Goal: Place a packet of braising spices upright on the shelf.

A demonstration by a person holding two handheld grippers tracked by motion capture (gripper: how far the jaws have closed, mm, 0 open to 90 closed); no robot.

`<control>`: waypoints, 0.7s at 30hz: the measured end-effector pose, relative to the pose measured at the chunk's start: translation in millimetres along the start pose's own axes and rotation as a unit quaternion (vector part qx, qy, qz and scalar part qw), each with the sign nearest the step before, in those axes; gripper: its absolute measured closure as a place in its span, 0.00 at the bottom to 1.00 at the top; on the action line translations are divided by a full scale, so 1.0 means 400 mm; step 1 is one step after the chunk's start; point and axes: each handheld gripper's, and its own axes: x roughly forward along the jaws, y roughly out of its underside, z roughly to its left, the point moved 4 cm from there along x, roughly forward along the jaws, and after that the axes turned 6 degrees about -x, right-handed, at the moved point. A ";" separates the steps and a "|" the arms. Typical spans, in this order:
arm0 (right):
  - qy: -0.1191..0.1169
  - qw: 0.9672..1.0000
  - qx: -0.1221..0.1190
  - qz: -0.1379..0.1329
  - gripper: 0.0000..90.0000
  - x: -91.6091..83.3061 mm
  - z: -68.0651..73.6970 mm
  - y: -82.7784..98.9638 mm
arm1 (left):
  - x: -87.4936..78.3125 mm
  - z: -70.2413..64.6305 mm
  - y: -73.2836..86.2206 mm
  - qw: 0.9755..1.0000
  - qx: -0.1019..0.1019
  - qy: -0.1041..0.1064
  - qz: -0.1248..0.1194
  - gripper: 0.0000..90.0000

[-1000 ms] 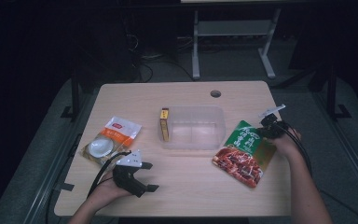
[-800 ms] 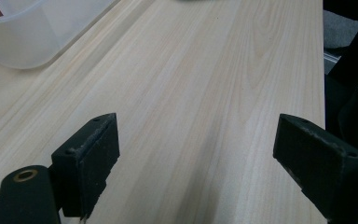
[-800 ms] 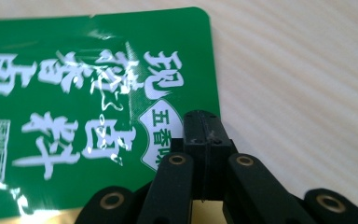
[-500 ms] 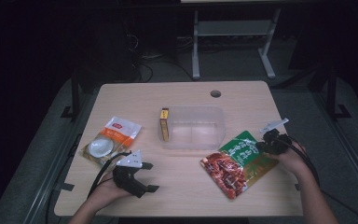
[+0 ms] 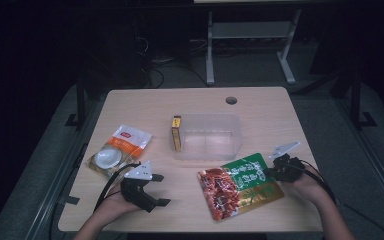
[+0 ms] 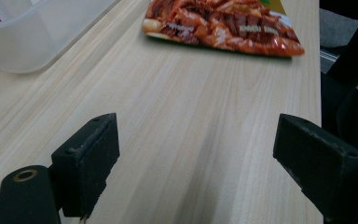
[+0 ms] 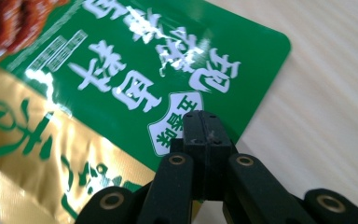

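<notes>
A green, gold and red snack pouch (image 5: 240,185) lies flat on the wooden table (image 5: 190,102), in front of the clear container. My right gripper (image 5: 271,173) is shut on the pouch's green right edge (image 7: 135,88), and its jaws (image 7: 203,122) are pressed together over the printing. My left gripper (image 5: 161,190) rests at the front left of the table, open and holding nothing. In the left gripper view its jaws (image 6: 196,140) stand wide apart over bare wood, with the pouch's red end (image 6: 223,25) farther off.
A clear plastic container (image 5: 235,145) stands mid-table with a small yellow box (image 5: 176,132) against its left wall. An orange and white packet (image 5: 120,150) lies at the left. A cable hole (image 5: 231,100) is near the far edge. The container's corner (image 6: 37,32) appears in the left gripper view.
My right gripper has pulled the snack pouch from beside the container toward the near edge and a little left. The left gripper has stayed put.
</notes>
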 end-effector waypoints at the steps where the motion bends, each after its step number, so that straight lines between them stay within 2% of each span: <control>1: 0.000 1.000 0.000 0.000 1.00 0.000 0.000 0.000 | 0.000 0.000 0.000 1.000 -0.001 -0.001 -0.002 0.15; 5: -0.025 0.999 -0.023 -0.004 1.00 0.011 0.045 -0.019 | 0.000 0.001 0.000 1.000 0.000 0.000 0.000 0.15; 8: -0.050 0.998 -0.044 -0.009 1.00 0.028 0.085 -0.046 | 0.001 -0.002 -0.001 1.000 0.001 0.001 0.000 0.15; 9: -0.050 0.998 -0.044 -0.009 1.00 0.028 0.085 -0.046 | 0.001 -0.002 -0.001 1.000 0.001 0.001 0.000 0.15; 10: -0.052 0.997 -0.058 -0.009 1.00 0.037 0.100 -0.062 | 0.001 -0.002 -0.002 1.000 0.002 0.001 0.000 0.15; 15: -0.059 0.995 -0.081 -0.012 1.00 0.054 0.126 -0.087 | 0.004 -0.002 0.000 1.000 0.004 0.003 0.003 0.15; 16: -0.065 0.993 -0.093 -0.016 1.00 0.061 0.138 -0.098 | 0.004 -0.003 0.000 1.000 0.004 0.003 0.004 0.15; 21: -0.065 0.991 -0.113 -0.019 1.00 0.074 0.155 -0.118 | 0.007 -0.006 0.000 1.000 0.005 0.006 0.004 0.15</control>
